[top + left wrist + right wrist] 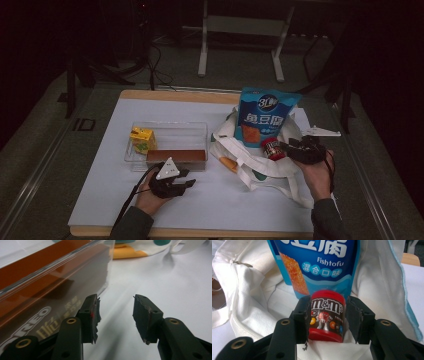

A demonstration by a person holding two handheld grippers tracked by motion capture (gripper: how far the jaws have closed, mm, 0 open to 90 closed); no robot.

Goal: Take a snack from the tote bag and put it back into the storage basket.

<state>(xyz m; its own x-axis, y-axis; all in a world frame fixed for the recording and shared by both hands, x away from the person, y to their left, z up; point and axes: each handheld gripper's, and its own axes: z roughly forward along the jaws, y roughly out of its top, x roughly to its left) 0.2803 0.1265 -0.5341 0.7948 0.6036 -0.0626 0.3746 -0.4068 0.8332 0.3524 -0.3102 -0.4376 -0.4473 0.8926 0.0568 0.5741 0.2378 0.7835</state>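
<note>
Your right gripper (327,318) holds the small red M&M's tub with its dark printed label (326,316): a black pad presses on each side of it, and the tub stands upright between the jaws. In the high view you hold that tub (273,148) over the white cloth tote bag (260,167) at the right of the table, just in front of the tall blue Fishtofu snack pouch (263,117) that rises out of the bag (the pouch's orange picture shows right behind the tub's red lid in the right gripper view).

Your left gripper (116,317) has its jaws apart with nothing between them, only the pale blue-white table cover (160,282) beneath. It sits low, close against the near wall of the clear plastic tray (57,287), and the long brown Oreo box (30,277) lies inside that wall. From above, your left gripper (172,182) is at the tray's (170,129) front edge, well apart from the bag. A yellow juice carton (141,140) stands in the tray's left end, beside the brown box (176,156).
</note>
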